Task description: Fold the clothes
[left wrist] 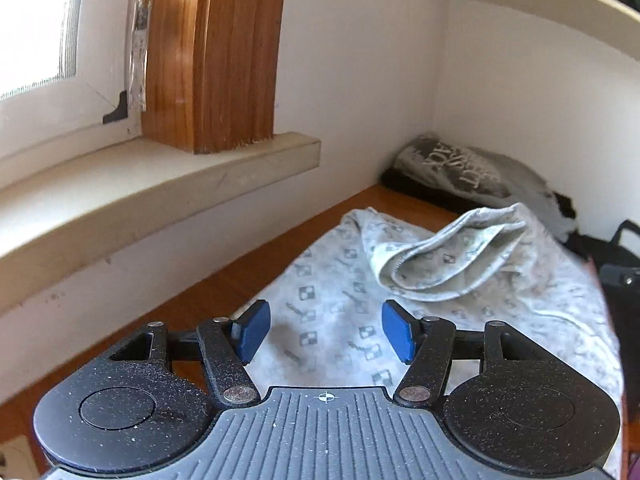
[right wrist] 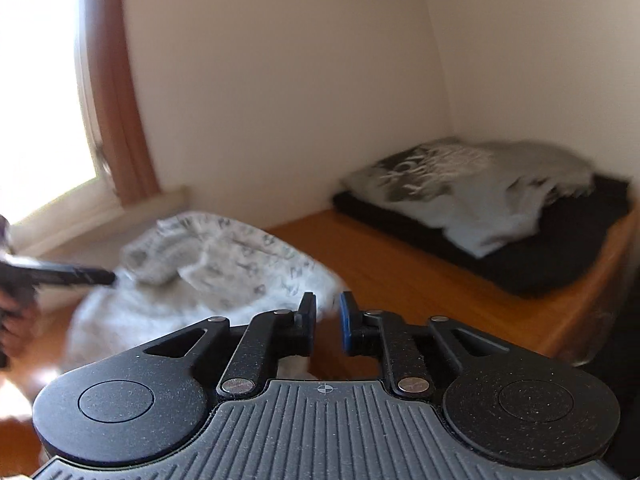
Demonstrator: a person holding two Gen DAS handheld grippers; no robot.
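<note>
White plain walls meet in a corner above the wooden table (left wrist: 240, 280), whose orange-brown top is smooth and a little shiny. On it lies the patterned garment (left wrist: 340, 320), a soft pale grey knit with small printed squares; it is spread flat, and one part of it is turned back into a thick rolled fold (left wrist: 448, 256) near the far side. From my right camera the same garment (right wrist: 224, 272) looks blurred, so I can only say it seems bunched at the top.

Further back in the corner I see a grey printed shirt (right wrist: 460, 184), crumpled, lying on a flat black cloth (right wrist: 540, 256). At left are a stone-coloured window sill (left wrist: 160, 184) and a wooden window frame (left wrist: 216, 52) with clear grain. At the right edge of the left view stands something black (left wrist: 620, 280), which I cannot identify.

My left gripper (left wrist: 326, 330) points down over the near part of the garment, its blue pads (left wrist: 254, 332) standing wide apart and touching no cloth. My right gripper (right wrist: 327, 320) is beside the garment's right edge, above the bare wood; its pads are narrow, with a small gap, and nothing is visibly between them. In the right view, the left gripper's dark tip (right wrist: 72, 274) reaches onto the garment, a hand (right wrist: 16, 320) behind it.
</note>
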